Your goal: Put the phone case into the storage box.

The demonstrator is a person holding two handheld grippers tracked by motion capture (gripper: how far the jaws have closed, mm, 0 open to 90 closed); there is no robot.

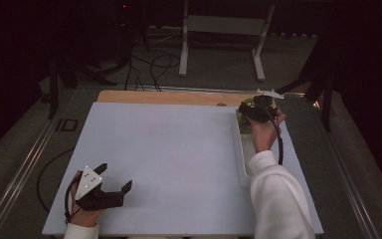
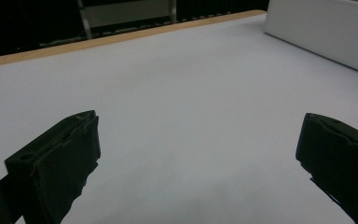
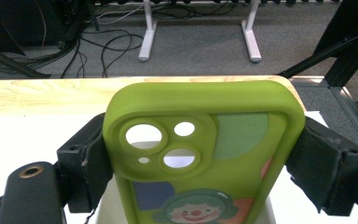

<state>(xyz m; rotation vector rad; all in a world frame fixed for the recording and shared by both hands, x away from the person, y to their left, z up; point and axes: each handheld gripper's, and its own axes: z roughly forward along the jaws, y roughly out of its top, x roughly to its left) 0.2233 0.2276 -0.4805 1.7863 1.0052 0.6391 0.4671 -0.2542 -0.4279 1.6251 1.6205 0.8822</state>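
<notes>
White table [image 1: 179, 159] in a dark room — at two o'clock the right gripper [image 3: 200, 154] clamps a green phone case [image 3: 205, 158] above the tray [image 1: 242, 164]; left gripper [image 1: 112, 181] gapes empty at seven. Likely mid-lift — next, carry it clear.

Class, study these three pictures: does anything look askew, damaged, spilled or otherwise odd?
Nothing stands out. The right gripper squarely clamps a green phone case over the white tray; the case looks intact. The left gripper rests open on the white table. Nothing looks spilled.
</notes>
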